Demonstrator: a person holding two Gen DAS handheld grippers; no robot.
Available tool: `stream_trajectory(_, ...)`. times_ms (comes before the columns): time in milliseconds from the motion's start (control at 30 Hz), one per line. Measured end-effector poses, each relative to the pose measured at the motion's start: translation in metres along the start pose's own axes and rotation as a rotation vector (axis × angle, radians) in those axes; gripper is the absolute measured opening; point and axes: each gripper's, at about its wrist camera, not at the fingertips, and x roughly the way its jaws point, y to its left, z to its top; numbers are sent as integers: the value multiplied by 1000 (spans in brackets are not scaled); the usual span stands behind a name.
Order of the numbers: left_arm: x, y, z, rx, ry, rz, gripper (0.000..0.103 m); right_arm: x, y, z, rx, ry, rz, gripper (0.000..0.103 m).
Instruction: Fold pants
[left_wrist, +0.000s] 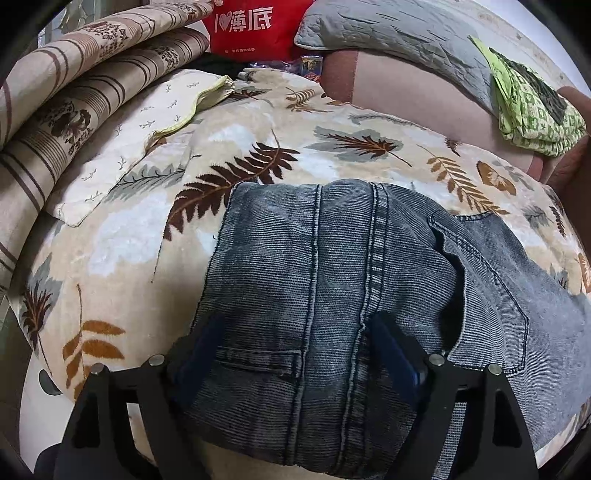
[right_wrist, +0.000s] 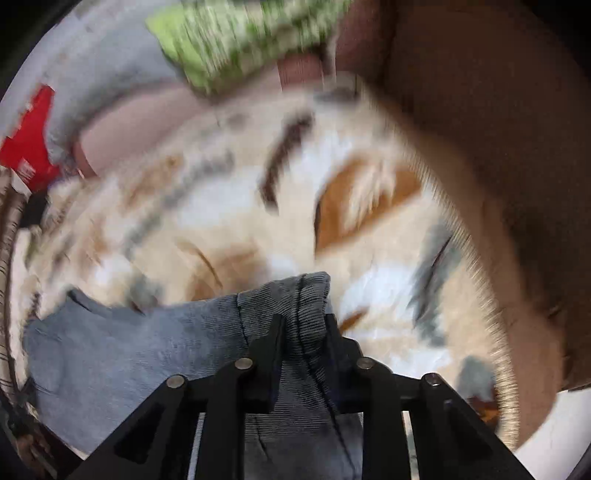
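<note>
Home bedroom, bed with leaf-print fleece blanket (left_wrist: 332, 147), grey quilted pillow (left_wrist: 388, 33), striped folded bedding (left_wrist: 74, 85)

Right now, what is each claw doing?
Left claw: open wide, straddling the jeans, pads not pressing.
Right claw: shut on a bunched fold of the jeans.

Grey-blue pants (left_wrist: 332, 295), leaf-patterned cream blanket (left_wrist: 147, 258)
</note>
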Motion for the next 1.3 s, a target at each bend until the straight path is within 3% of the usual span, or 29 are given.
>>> stream_trajectory(67,-1,1,0,-2,-2,-3,84,25,-13,-12,38,42,-49,32)
stream_trajectory(100,-1,1,0,-3,-3,-6,84,14,-15,-15,70,0,-38,41)
stream_trajectory(133,-1,2,0,-6,-4,-7,84,5,-15,-17,83,-6,-50,58)
stream_trajectory(167,0,1,0,-7,-2,-4,84,-7,-14,-19,88,-28,-56,60)
stream_trajectory(233,0,0,1,-14,0,1,85,-47,-5,-30,81,-129,-36,61)
stream_trajectory(267,0,1,1,-20,2,2,85,-62,1,-38,75,-149,14,61)
stream_trajectory(333,-1,1,1,-28,3,1,85,-80,9,-56,92,-157,137,69)
stream_trajectory(400,0,1,2,-33,7,-1,85,-73,14,-78,126,-91,262,72)
stream_trajectory(433,0,1,2,-34,9,-1,85,-66,10,-86,151,-59,263,72)
stream_trajectory(500,0,1,2,-35,10,-1,85,-61,-5,-102,216,-73,193,72)
stream_trajectory(633,0,2,3,-46,15,-3,85,-71,-56,-126,407,-100,201,72)
stream_trajectory(767,-2,2,1,-54,9,-6,85,-52,-88,-140,591,-34,331,72)
stream_trajectory(900,-2,3,1,-56,12,-11,85,-38,-86,-133,633,-26,419,65)
stream_trajectory(1167,-1,5,2,-67,17,-32,85,-16,-78,-118,680,-4,423,42)
stream_trajectory(1233,-1,6,2,-67,17,-30,85,-12,-76,-114,655,8,376,22)
stream_trajectory(1300,-1,6,2,-66,20,-32,85,-16,-71,-113,634,6,330,14)
